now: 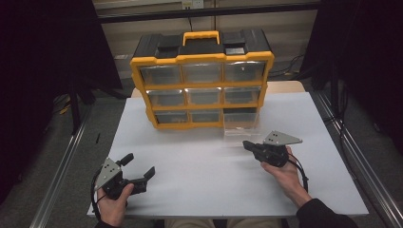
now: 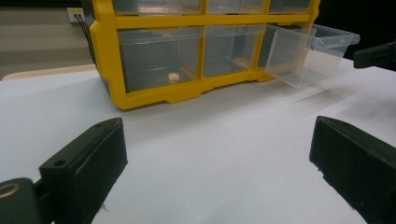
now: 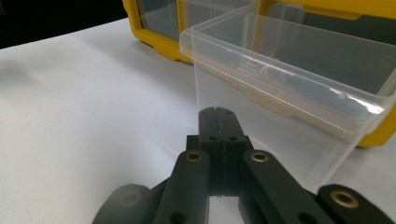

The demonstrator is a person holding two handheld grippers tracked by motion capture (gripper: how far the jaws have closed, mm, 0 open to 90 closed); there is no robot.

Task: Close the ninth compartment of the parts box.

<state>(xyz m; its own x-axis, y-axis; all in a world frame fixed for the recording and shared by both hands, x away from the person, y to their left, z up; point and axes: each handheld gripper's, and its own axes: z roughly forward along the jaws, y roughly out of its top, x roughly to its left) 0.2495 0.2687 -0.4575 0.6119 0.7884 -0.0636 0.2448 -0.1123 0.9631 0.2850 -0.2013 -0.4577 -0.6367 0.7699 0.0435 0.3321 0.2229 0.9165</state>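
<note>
Clear drawer (image 1: 241, 124) pulled out, seemingly empty

Your yellow-and-black plastic drawer cabinet (image 1: 202, 78) has a smooth, slightly glossy frame. Its pulled-out clear plastic drawer (image 3: 285, 88) looks glassy and thin-walled. The white surface (image 1: 199, 161) under it is matt and smooth. Your black left gripper (image 2: 219, 163) shows matt, faintly scuffed plastic jaws; the right gripper (image 3: 218, 122) carries brass-coloured metal bushings.

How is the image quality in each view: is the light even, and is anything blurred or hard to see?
High view: dim, dark surroundings; the white table is brightest, and the pulled-out clear drawer nearly vanishes against it. Left gripper view: the yellow organizer is fairly sharp, the near jaws soft. Right gripper view: the drawer's rim catches glare; the shut right hand-held gripper is slightly blurred.
</note>
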